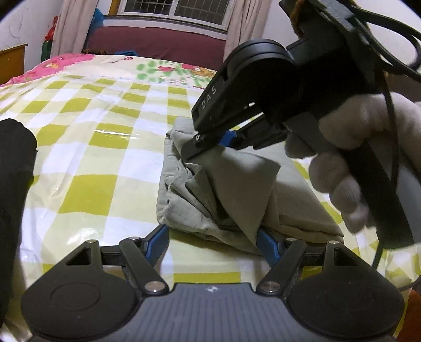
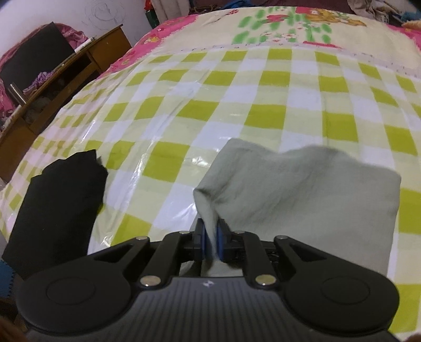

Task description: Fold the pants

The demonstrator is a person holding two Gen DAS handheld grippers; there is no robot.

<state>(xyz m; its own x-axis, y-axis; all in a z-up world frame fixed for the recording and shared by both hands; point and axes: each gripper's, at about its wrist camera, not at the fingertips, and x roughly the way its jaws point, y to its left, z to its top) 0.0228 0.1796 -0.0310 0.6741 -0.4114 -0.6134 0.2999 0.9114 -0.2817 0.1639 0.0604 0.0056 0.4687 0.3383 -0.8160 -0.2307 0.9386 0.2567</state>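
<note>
Two grippers work on one bundle of grey-green pants (image 1: pixel 223 189), which lies partly folded on the checked plastic sheet (image 1: pixel 100 136) covering the bed. From the left wrist view, the left gripper (image 1: pixel 213 240) stands wide open, its blue pads either side of the bundle's near edge and gripping nothing, while the right gripper (image 1: pixel 210 147), held in a gloved hand (image 1: pixel 355 168), pinches a peak of cloth at the top of the pile. From the right wrist view, that right gripper (image 2: pixel 210 242) is closed tight on a thin ridge of the pants (image 2: pixel 302 189), with the rest spread beyond it. Only a small pinch is held, so the fabric could likely slip free, and the glossy sheet may let the whole bundle slide and undo its layers. A folded black garment (image 2: pixel 58 205) lies well apart to the left; a wooden desk (image 2: pixel 65 79), curtains and a barred window (image 1: pixel 171 10) frame the room.
</note>
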